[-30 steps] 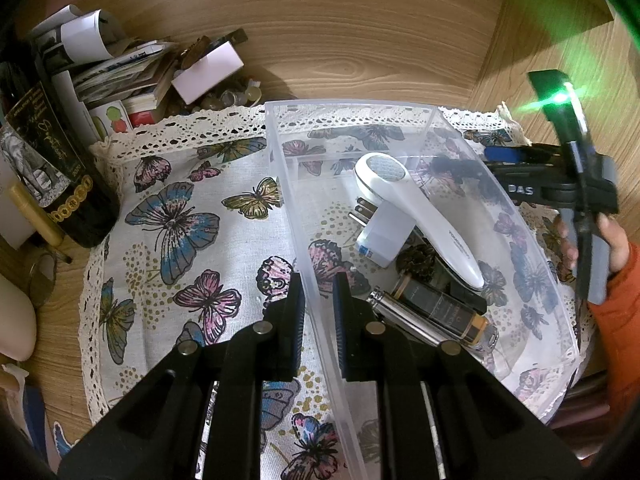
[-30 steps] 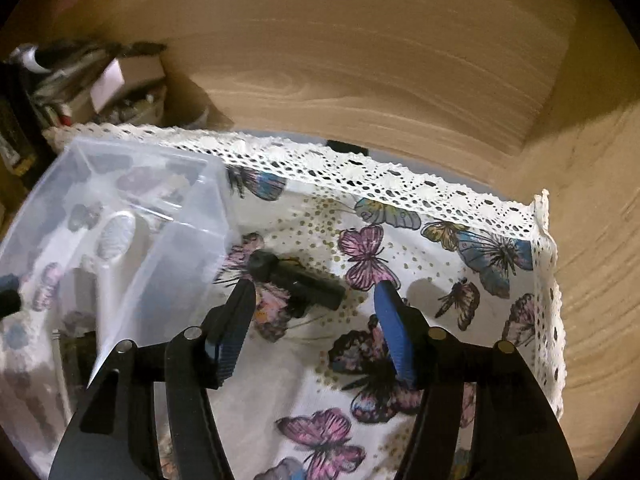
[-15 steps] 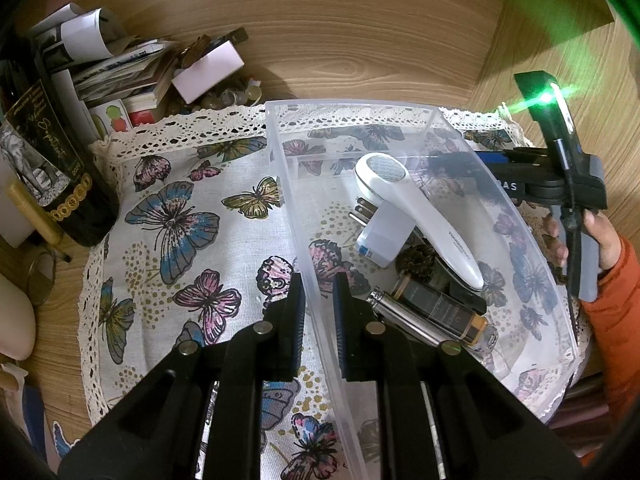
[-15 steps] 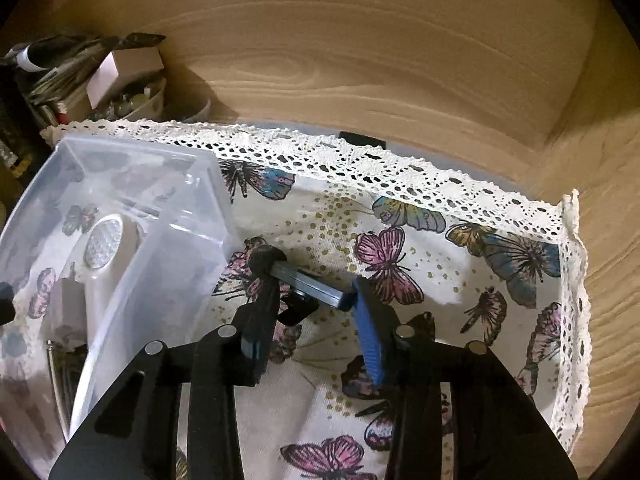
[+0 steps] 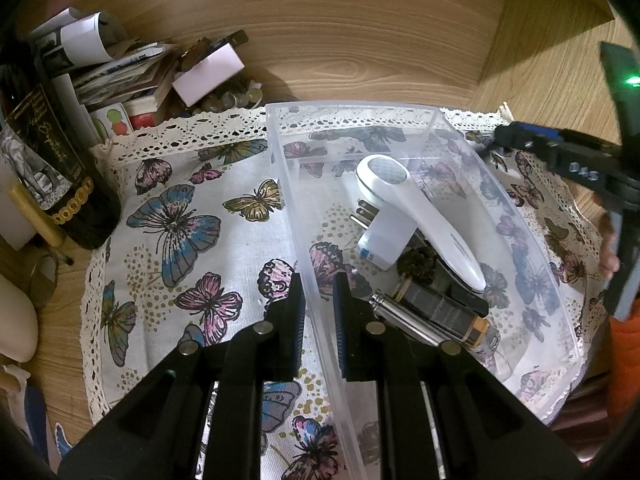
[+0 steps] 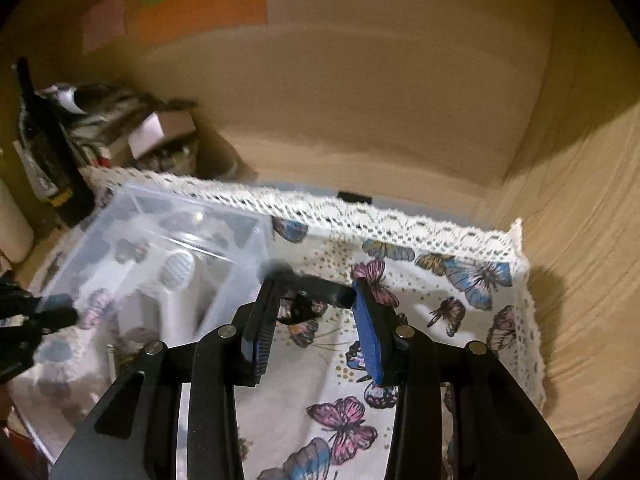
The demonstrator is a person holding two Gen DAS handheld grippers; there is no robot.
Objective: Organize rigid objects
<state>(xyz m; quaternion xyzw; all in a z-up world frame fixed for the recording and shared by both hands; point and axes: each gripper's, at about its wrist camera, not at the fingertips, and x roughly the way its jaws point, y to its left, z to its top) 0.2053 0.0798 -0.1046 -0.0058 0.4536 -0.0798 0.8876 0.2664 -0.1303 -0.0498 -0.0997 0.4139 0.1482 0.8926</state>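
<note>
A clear plastic bin (image 5: 552, 280) stands on the butterfly cloth (image 5: 180, 220). My left gripper (image 5: 318, 308) is shut on the bin's near left wall, one finger inside and one outside. In the bin lie a white handheld device (image 5: 412, 208), a white plug adapter (image 5: 384, 240), a dark tube with gold ends (image 5: 440, 312) and a silver cylinder (image 5: 396, 312). Right of the bin (image 6: 140, 236), my right gripper (image 6: 314, 296) has its jaws closing on a small black bar-shaped object (image 6: 326, 286), held crosswise between the fingertips and raised above the cloth. The picture there is blurred.
A dark wine bottle (image 5: 52, 168) and a pile of papers and boxes (image 5: 140, 76) crowd the back left corner. Wooden walls enclose the back and right. Coloured paper notes (image 6: 200, 8) hang on the back wall. Bare cloth (image 6: 440, 320) lies right of the bin.
My right gripper has narrowed around the black object and lifted it off the cloth, rising and tilting up. The left gripper and the bin have stayed put.
</note>
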